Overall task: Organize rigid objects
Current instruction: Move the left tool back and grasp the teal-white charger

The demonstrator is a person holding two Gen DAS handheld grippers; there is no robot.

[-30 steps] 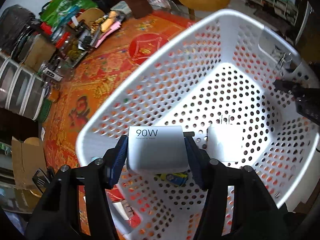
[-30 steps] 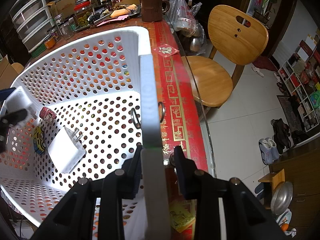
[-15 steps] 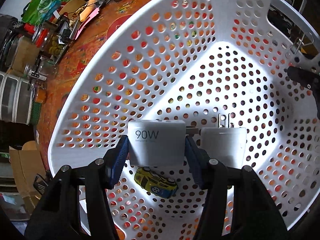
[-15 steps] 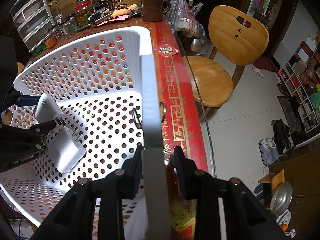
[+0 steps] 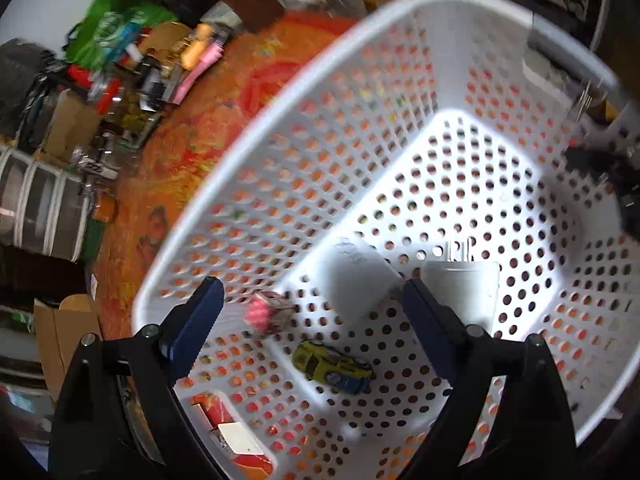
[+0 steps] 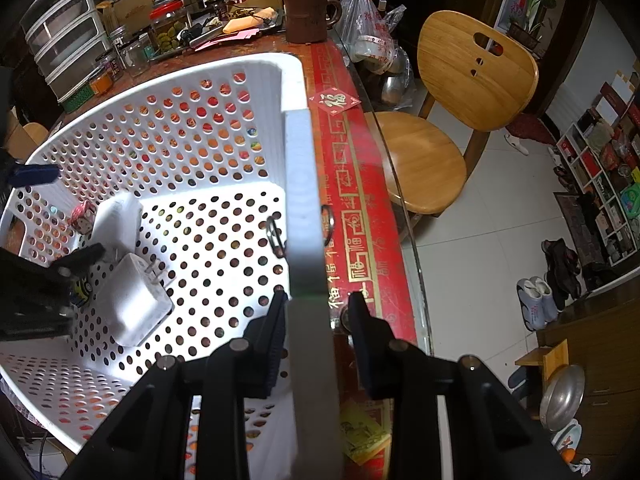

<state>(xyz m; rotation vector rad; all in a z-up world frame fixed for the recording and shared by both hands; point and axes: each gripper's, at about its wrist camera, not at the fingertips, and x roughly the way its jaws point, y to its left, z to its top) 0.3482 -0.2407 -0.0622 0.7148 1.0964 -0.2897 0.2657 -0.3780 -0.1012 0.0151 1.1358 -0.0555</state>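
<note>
The left hand-held gripper [image 5: 310, 316] hangs above the white perforated basket [image 5: 472, 4] with its blue-padded jaws spread wide and nothing between them. Directly ahead of it and below, on the basket floor, lies the blurred white charger [image 5: 356, 280]; in the right wrist view this charger [image 6: 118, 220] leans near the far wall. A second white charger [image 5: 464, 284], prongs pointing away from the left camera, rests just beside the first, to its right. A pink-topped small item [image 5: 266, 314] sits at the foot of the wall to the left, and a yellow toy car [image 5: 332, 366] lies nearer the camera, its long axis running across the gripper's line of approach. The right hand-held gripper [image 6: 318, 328] is clamped on the basket rim [image 6: 306, 200], one jaw inside the wall and one outside, steadying the basket on the bench [image 6: 344, 152], which carries a red patterned cloth. All four loose items are inside the basket and closer to the left gripper than to the right. Any further pick would probably fall to the left side, while the right keeps its hold on the rim. Clutter [image 6: 168, 36] crowds the far end of the bench.
</note>
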